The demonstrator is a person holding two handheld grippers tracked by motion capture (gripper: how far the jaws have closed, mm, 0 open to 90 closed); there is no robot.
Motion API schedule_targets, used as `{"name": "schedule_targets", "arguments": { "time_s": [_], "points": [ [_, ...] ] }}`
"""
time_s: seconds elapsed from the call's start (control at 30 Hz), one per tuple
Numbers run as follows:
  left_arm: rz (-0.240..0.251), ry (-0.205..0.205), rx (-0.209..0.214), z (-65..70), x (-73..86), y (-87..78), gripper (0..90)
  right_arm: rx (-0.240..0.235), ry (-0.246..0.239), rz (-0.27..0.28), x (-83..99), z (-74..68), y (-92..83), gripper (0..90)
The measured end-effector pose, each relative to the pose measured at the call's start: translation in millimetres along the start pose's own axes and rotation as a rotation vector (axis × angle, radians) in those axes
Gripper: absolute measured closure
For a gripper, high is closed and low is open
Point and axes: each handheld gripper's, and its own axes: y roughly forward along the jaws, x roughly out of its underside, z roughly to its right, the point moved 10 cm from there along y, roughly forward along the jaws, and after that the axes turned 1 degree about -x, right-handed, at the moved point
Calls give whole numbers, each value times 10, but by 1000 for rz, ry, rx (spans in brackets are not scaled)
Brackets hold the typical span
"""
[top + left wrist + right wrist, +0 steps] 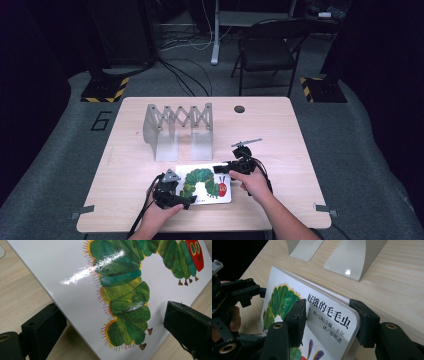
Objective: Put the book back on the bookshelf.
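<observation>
A picture book [202, 185] with a green caterpillar and a red head on its white cover lies near the table's front edge. My right gripper [223, 169] is shut on the book's [287, 302] right end: in the right gripper view [329, 315] one jaw presses the cover beside the black title characters and the other sits behind the corner, which is tipped up off the wood. My left gripper [181, 194] is at the book's front left corner. In the left gripper view its wide jaws [112, 325] straddle the book [75, 277] without visibly pressing it.
A grey accordion book stand [177, 125] stands upright behind the book, its feet [352, 260] close to the book's far edge. The wooden table [280, 150] has a round hole at the back. A folding chair [267, 50] and cables are on the floor beyond.
</observation>
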Motion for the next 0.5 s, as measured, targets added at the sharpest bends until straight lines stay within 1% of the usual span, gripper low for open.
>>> {"name": "schedule_targets", "arguments": {
  "time_s": [0.07, 0.3, 0.37, 0.4, 0.43, 0.47, 0.5],
  "points": [
    [-9, 5, 2, -7, 0, -5, 46, -1, 2, -1, 0, 0, 1, 487],
    [-2, -7, 8, -18, -13, -15, 63, -2, 1, 2, -3, 1, 0, 487],
    [-1, -14, 11, -22, -15, -25, 83, 0, 2, 2, -3, 1, -4, 487],
    [10, -31, 8, -15, -25, -22, 83, 0, 1, 3, -4, -1, -5, 487],
    [3, -19, 5, -29, -19, -31, 97, -1, -3, 3, -4, -6, -7, 487],
    [8, -35, 9, -30, -25, -44, 107, 0, -4, 5, -6, -9, -8, 487],
    [8, -35, 9, -30, -25, -44, 119, 2, -1, 6, -7, -16, -10, 486]
  ]
}}
